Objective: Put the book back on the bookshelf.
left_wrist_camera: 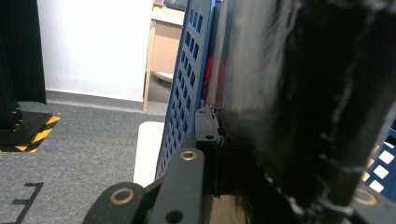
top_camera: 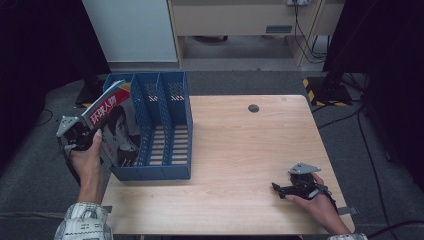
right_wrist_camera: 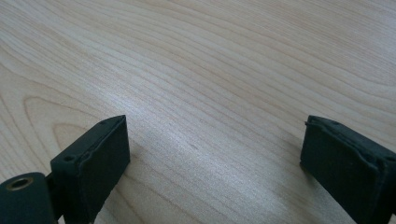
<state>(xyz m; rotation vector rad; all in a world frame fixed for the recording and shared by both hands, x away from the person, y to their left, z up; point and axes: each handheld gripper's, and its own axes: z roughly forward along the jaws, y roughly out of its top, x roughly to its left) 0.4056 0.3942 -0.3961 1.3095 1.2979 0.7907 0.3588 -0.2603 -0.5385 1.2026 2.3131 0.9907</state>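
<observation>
The left gripper (top_camera: 82,135), fingers clamped on a glossy red-titled magazine (top_camera: 116,131), is slotting it into the leftmost bay of the blue perforated plastic file rack (top_camera: 170,125). Next, I judge, comes lowering and release. The right gripper (top_camera: 286,189) is resting wide apart on the pale wooden counter (top_camera: 240,150).

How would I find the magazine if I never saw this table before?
Look at the wooden table, then at the blue file rack standing on its left end. The magazine leans tilted in the rack's leftmost slot, gripped by the left tongs. It is the one thing with a printed cover, a red band with white characters above a person's picture; the other slots have nothing in them.
</observation>
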